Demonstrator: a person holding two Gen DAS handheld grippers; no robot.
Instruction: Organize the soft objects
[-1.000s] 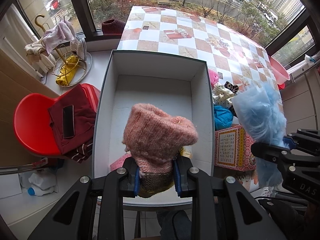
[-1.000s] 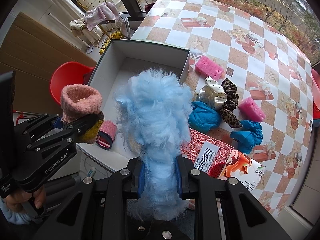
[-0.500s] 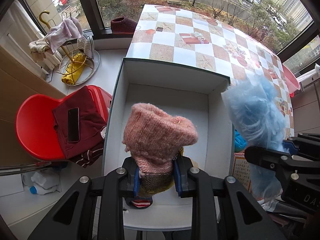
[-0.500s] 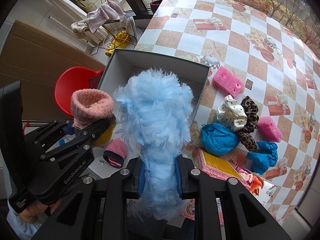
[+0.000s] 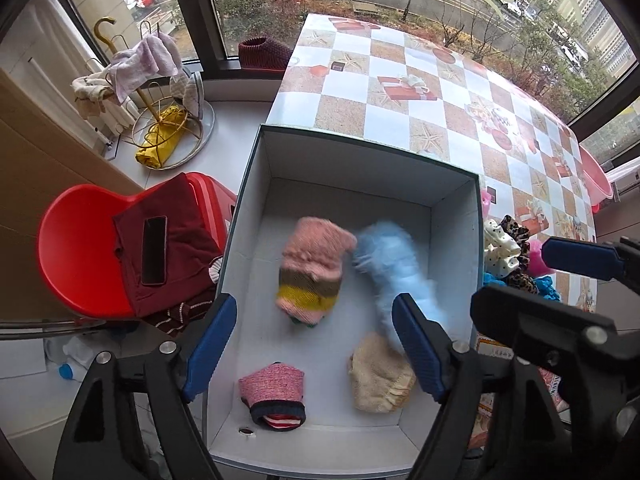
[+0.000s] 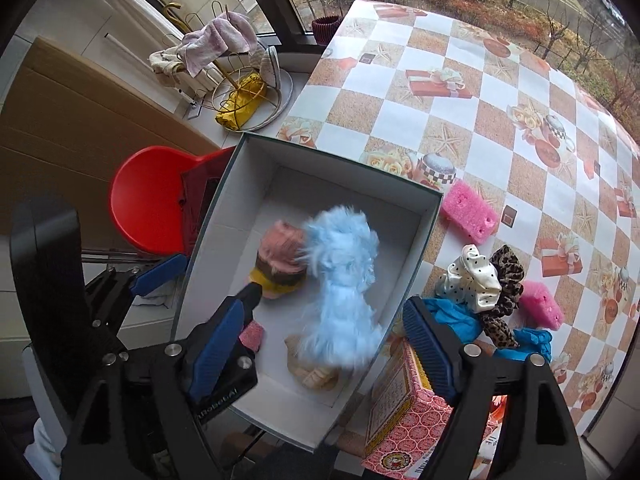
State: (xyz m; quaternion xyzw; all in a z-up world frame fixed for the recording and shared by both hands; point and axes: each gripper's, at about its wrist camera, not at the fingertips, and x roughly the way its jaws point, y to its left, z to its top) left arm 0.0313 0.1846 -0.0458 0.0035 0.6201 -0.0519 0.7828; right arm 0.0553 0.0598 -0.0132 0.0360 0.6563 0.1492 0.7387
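Left gripper (image 5: pixel 312 344) and right gripper (image 6: pixel 324 340) both wide, empty. Pink sock (image 5: pixel 314 266) and blue fluff (image 5: pixel 394 270), blurred, touch inside box (image 5: pixel 456 240). Scrunchies (image 6: pixel 486 284) beside box.

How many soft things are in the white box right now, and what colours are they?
Pink knitted with brown and yellow stripes: 1
Fluffy light blue: 1
Cream: 1
Small pink with dark cuff: 1
Total: 4 in the white box
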